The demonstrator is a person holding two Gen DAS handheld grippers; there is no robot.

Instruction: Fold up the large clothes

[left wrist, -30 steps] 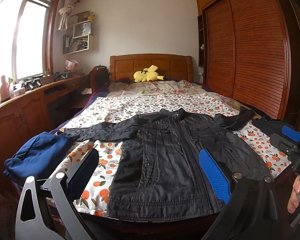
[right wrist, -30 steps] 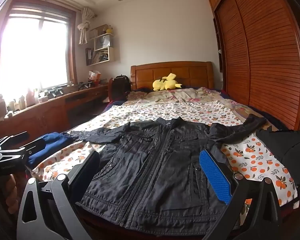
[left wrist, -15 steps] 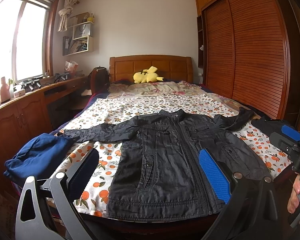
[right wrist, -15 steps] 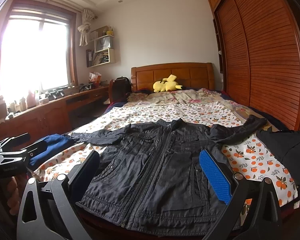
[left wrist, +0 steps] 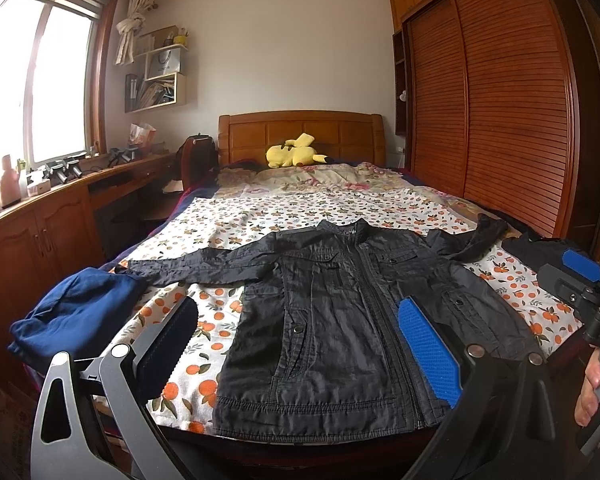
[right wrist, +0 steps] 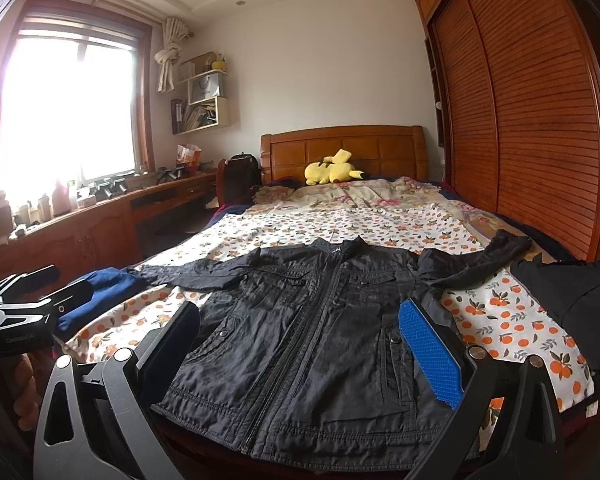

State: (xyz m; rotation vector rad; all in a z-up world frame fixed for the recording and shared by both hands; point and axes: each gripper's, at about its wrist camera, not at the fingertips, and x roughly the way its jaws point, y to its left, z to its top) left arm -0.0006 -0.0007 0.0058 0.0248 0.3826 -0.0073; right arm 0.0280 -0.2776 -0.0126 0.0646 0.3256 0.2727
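Observation:
A black zip jacket (left wrist: 332,312) (right wrist: 312,336) lies face up and flat on the bed, hem toward me, collar toward the headboard, both sleeves spread sideways. My left gripper (left wrist: 296,344) hovers open above the hem at the foot of the bed, touching nothing. My right gripper (right wrist: 300,340) is likewise open and empty over the jacket's lower half. Each gripper shows at the edge of the other's view, the right gripper (left wrist: 580,280) held by a hand, the left gripper (right wrist: 32,300) too.
The orange-print bedsheet (left wrist: 260,216) covers the bed. A blue garment (left wrist: 72,312) is heaped at the bed's left edge, a dark garment (right wrist: 572,300) at the right. A yellow plush toy (left wrist: 294,152) rests by the headboard. A wooden desk (left wrist: 60,220) runs left, a wardrobe (left wrist: 500,100) right.
Both grippers have drifted slightly; the views tilt down a little. The jacket has not moved and both grippers stay open.

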